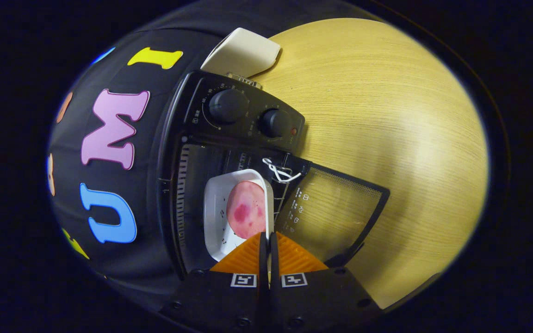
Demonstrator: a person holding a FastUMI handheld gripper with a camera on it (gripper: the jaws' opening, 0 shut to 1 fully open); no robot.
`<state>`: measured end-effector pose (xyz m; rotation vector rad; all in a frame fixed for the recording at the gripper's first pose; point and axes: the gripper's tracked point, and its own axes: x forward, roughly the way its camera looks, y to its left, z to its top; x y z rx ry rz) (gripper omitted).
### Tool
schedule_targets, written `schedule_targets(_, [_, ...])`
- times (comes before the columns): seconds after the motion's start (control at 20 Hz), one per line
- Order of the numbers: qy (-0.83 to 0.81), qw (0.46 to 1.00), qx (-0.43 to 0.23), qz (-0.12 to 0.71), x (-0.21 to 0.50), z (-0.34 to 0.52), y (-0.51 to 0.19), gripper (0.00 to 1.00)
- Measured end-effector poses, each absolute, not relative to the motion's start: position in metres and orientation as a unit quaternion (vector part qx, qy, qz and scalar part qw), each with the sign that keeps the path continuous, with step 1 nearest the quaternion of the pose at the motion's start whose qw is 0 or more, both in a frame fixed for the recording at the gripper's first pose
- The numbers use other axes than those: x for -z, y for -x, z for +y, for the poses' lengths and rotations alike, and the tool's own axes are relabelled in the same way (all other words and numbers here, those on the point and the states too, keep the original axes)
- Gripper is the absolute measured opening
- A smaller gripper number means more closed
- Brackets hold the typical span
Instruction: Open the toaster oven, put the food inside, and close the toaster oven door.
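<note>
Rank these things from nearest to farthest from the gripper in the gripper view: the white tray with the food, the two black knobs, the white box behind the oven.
The gripper is shut on the tray's edge.
1. White tray, rim between the fingers, inside the open toaster oven.
2. Black knobs, on the panel beyond the tray.
3. White box, behind the oven, on the table.

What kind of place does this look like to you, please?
Probably a staged recording booth, not a kitchen: a toaster oven on a bare wooden table before a black cloth wall; the gripper is shut on the white dish.
</note>
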<state>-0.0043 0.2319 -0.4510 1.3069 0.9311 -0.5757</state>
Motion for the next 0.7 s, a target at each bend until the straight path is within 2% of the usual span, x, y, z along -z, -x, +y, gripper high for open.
schedule_targets(0.4, [-0.594, 0.641, 0.303, 0.38, 0.462, 0.253, -0.025, 0.05])
schedule_targets(0.7, [-0.627, 0.622, 0.292, 0.367, 0.464, 0.277, -0.043, 0.07])
